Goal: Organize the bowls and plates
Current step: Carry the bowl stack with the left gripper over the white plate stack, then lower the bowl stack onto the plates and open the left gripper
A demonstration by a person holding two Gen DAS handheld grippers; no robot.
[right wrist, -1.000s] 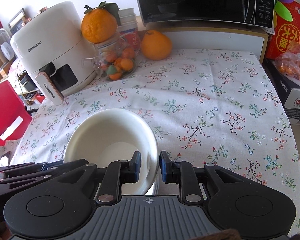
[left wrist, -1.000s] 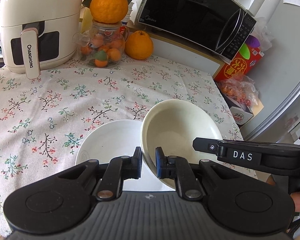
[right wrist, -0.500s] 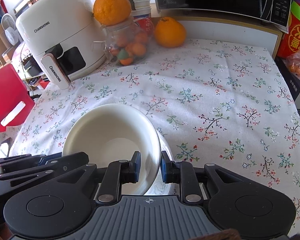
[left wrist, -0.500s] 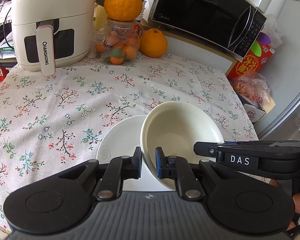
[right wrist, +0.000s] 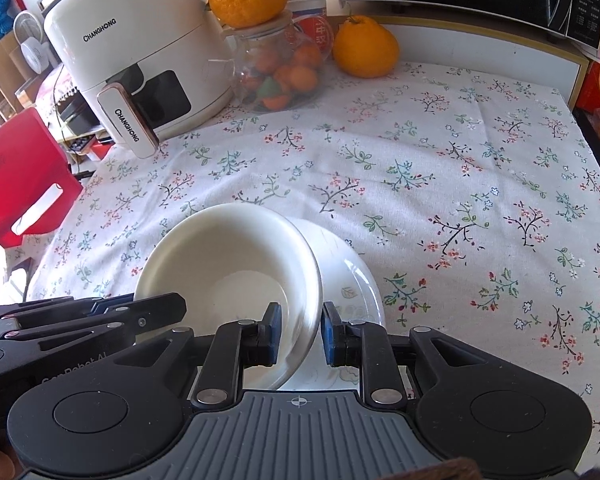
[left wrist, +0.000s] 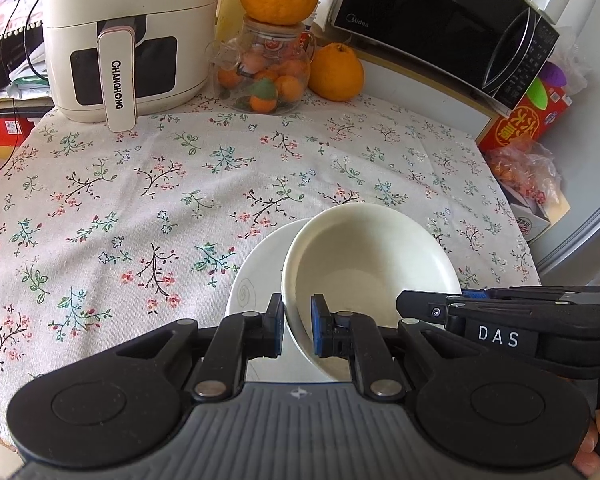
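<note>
**Bowl held over the plate by both grippers**

Starting on my left side, the left gripper (left wrist: 296, 326) is clamped on the left rim of the cream bowl (left wrist: 374, 264), its blue pads pinching the wall from inside and outside. Moving right, the right gripper (right wrist: 300, 334) is clamped on the opposite rim in the same way, so I have the bowl carried between the two tools. It sits at the near edge of the table, right over the white plate (left wrist: 256, 276), which lies flat on the floral tablecloth (left wrist: 140, 200).

I judge the step in hand to be setting the bowl onto the plate to stack them. The bowl is not level: its mouth faces up and tips away from me, toward the back of the table where the air fryer (left wrist: 128, 36) and the fruit jar (left wrist: 266, 72) stand. Being round, it has no real long axis; its opening simply leans.

Next I would need to level the bowl, lower it until its base rests centred on the plate, then release both rims together so it does not rock.
</note>
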